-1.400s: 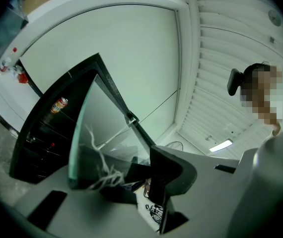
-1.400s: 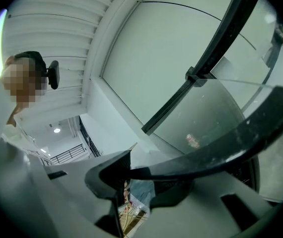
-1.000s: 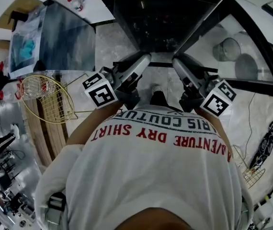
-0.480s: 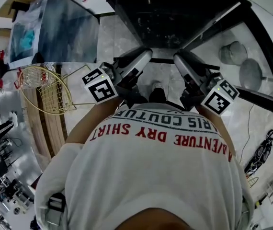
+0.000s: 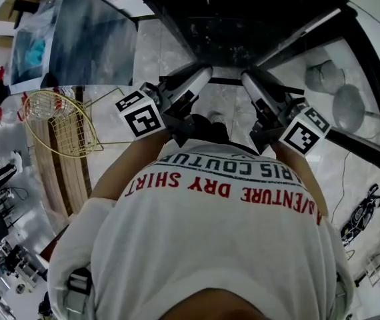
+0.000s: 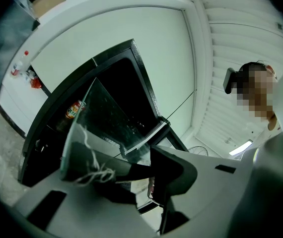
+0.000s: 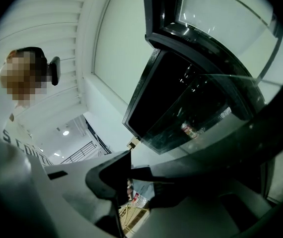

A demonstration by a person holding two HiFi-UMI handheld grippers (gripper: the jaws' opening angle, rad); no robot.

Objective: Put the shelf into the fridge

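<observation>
Shelf [image 5: 233, 35] now nearer the fridge [image 6: 126, 78].
Left gripper [image 5: 200, 75] and right gripper [image 5: 250, 79] clamp its near edge; keep it level, enter squarely.

Upside down on the white shirt [image 5: 223, 209], lower centre of the head view: red "DRY SHIRT" and "AVENTURE", dark "RIS COUTU" above. The can [image 6: 73, 109] label, left gripper view, is too blurred to read.

Pale tiled floor [image 5: 151, 49], white slatted ceiling [image 6: 241, 33], strip light [image 6: 241, 147]
</observation>
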